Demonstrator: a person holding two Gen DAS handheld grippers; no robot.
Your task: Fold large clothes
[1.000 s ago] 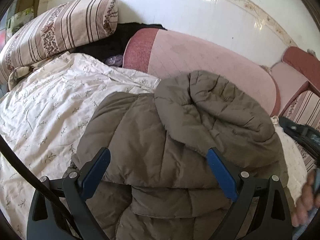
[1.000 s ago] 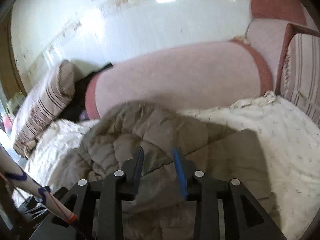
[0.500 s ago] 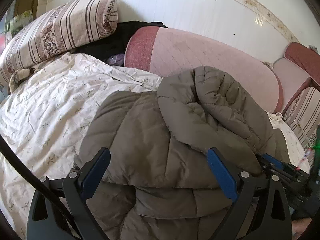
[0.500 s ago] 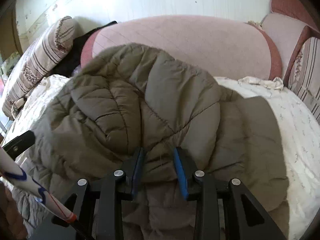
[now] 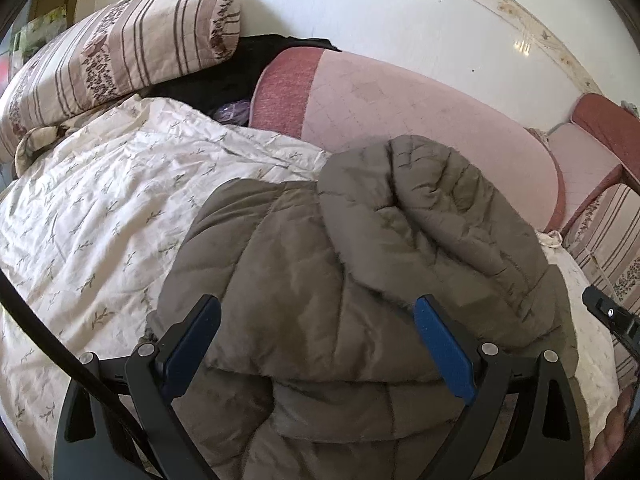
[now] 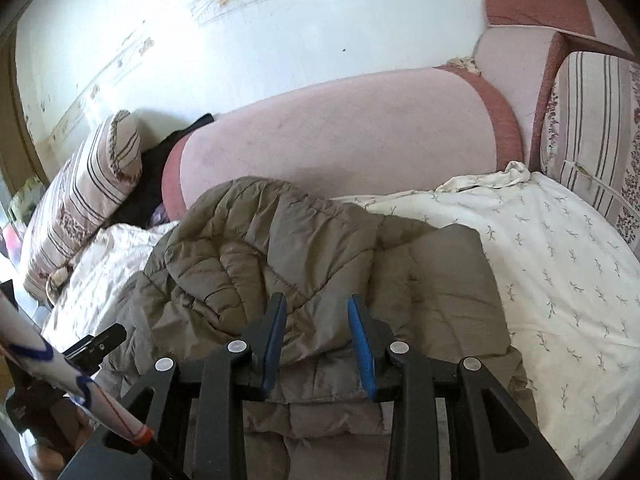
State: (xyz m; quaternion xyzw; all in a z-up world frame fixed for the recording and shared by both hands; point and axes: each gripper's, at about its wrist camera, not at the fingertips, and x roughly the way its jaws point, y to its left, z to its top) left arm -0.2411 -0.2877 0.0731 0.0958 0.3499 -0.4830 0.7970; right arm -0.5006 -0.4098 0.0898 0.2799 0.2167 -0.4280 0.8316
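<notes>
Striped pillow (image 5: 116,48) lies at the bed's far left corner. Left gripper (image 5: 316,344): jaws spread wide over the folded grey-brown quilted jacket (image 5: 360,264), gripping nothing. Jacket rests on the floral sheet (image 5: 92,208) mid-bed, against the pink bolster (image 5: 420,112). Right gripper (image 6: 316,340): jaws partly closed; whether they pinch the jacket's fabric cannot be told.

A white sprig-patterned bedsheet (image 5: 100,216) covers the bed below a pink bolster (image 5: 400,112), a striped pillow (image 5: 120,52) and a dark garment (image 5: 224,76).
</notes>
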